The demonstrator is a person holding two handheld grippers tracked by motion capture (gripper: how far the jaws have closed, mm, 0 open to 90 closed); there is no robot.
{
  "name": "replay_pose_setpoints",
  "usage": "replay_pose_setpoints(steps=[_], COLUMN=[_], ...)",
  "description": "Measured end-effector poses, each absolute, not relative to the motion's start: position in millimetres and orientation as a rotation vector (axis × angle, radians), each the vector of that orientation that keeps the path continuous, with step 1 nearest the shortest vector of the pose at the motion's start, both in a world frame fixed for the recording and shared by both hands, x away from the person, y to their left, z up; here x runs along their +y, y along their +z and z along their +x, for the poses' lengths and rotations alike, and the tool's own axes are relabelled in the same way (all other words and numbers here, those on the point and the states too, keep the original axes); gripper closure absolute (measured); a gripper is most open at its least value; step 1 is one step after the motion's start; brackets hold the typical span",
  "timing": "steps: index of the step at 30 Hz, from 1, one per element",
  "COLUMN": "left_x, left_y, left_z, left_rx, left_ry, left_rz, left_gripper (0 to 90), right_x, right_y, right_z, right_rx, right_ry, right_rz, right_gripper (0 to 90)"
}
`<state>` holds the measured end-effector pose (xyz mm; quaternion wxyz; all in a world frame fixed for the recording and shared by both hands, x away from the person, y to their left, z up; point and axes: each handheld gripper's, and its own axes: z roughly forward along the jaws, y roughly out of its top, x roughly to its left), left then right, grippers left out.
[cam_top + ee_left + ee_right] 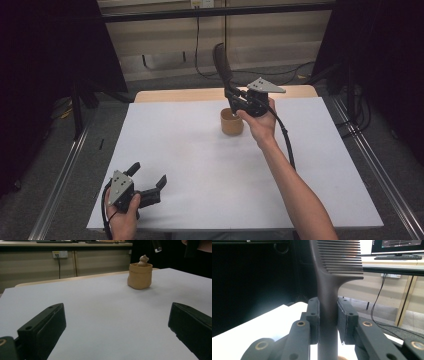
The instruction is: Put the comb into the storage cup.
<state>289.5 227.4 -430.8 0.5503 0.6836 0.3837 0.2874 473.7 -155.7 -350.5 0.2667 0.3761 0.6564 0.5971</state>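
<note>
I find the right claw [231,95] clamped on the handle of a dark comb [221,63], raised just above the tan pot [232,122], which I take as my landmark. In the right gripper view the comb [329,290] stands upright between the two black jaws, both pads pressed flat on its handle, its teeth running off to one side above the grip. The comb's head rises above and behind the pot, clear of its rim. The pot stands upright on the white counter [210,165], towards the far edge. In the left gripper view I note a small tan figure [143,260] poking up out of the pot [139,276]. The left claw [150,184] sits well apart from the pot, at the near left corner of the counter, its jaws spread wide with nothing between them, low over the white surface and facing the pot
</note>
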Motion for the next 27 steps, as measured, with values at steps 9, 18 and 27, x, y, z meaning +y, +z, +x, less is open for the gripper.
replay_pose_setpoints(steps=[9, 18, 27], left_x=[226.4, 226.8, 226.4], left_y=[-430.8, -431.3, -431.4], left_z=[289.2, 289.8, 289.7], left_rx=[0.9, 0.903, 0.906], left_ry=[0.679, 0.672, 0.674], left_rz=[1.616, 1.625, 1.624], left_gripper=[1.6, 1.6, 1.6], right_x=[-156.7, -160.5, -166.3], right_y=[-355.3, -363.3, -376.3], right_z=[478.3, 487.1, 499.1], right_rx=[1.766, 1.754, 1.757], right_ry=[1.616, 1.617, 1.604], right_rz=[1.012, 1.024, 1.057], right_gripper=[72.8, 72.8, 72.8])
